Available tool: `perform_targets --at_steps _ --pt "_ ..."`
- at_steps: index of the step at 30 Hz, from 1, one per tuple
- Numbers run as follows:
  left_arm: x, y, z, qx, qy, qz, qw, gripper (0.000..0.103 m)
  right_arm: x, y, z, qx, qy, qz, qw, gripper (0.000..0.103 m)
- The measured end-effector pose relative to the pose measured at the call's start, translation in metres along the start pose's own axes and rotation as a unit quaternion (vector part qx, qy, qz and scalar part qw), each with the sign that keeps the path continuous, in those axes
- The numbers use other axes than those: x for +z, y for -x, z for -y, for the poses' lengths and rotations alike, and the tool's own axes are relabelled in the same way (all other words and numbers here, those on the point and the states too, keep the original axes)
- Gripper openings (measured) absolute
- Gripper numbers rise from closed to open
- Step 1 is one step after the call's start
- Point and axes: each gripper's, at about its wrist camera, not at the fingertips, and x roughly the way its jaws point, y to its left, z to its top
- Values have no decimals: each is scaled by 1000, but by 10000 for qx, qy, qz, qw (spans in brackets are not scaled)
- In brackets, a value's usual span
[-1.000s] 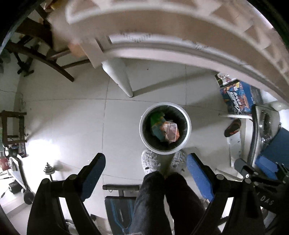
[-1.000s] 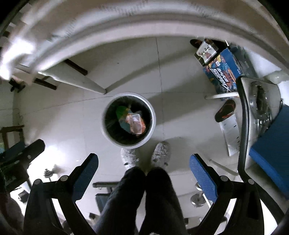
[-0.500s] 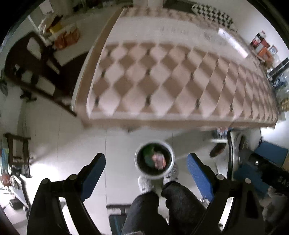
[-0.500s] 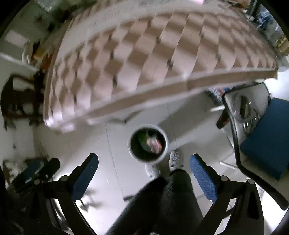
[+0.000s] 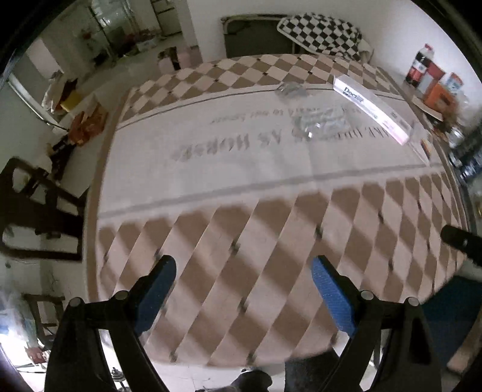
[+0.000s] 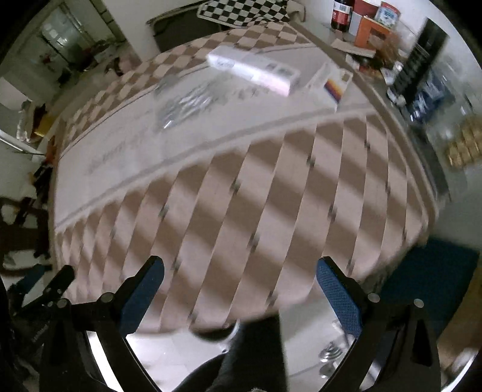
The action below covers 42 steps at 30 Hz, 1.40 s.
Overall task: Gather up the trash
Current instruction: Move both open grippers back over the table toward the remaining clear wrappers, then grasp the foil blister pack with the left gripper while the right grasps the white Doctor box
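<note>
Left gripper [image 5: 242, 283] with blue-padded fingers spread wide, empty, above the near edge of the brown-and-cream checkered tablecloth-covered table [image 5: 271, 241]. Crumpled clear plastic wrapper [image 5: 319, 122] and long white carton [image 5: 372, 108] lie toward the far right corner. Right gripper [image 6: 239, 285] likewise gaping, holding nothing.

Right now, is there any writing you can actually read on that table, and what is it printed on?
"Doct": start of a dark blue word on the long white and pink cardboard box; the rest is blurred.
Large grey lettering across the checkered tablecloth's white band: upside down, too blurred to read.
Labels on the dark bottle and tin: too small.
</note>
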Motion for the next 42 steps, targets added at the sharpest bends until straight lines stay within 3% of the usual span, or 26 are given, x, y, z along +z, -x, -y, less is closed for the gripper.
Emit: perform_targets --at_steps 5,11,17,20,22,27,29,31,35,37,42 --pt "75 -50 29 173 -255 -366 9989 92 121 -51 31 -147 78 -212 9996 102" --pt "145 -112 56 406 -763 -677 9940 92 236 -118 35 -425 650 -478 9958 102" --pt "189 -141 77 301 -1767 -767 9808 92 307 -173 22 -348 1222 -734 9892 101" --pt "199 -144 91 102 -2348 -814 9686 92 321 -190 15 -218 1490 -876 9847 91" --pt "201 -145 104 -69 -2803 -834 9562 92 325 -203 14 -90 1601 -1071 9812 70" --pt "193 -147 137 -630 -3669 -1149 9210 92 333 -200 45 -130 910 -1024 9905 63" --pt "187 -151 151 -699 -3996 -1274 9051 92 337 -201 63 -159 521 -1021 9933 62" --pt "185 -156 161 -676 -4178 -1357 8958 91 340 -203 77 -111 302 -1041 9940 61" --pt "189 -163 172 -716 -4296 -1377 8896 87 344 -206 81 -119 281 -1103 9934 61" --pt "192 -160 177 -894 -4284 -1463 8871 70 345 -208 78 -173 361 -1139 9927 61" --pt "205 -159 184 -904 -4092 -1449 8963 66 340 -212 55 -335 603 -1142 9911 58"
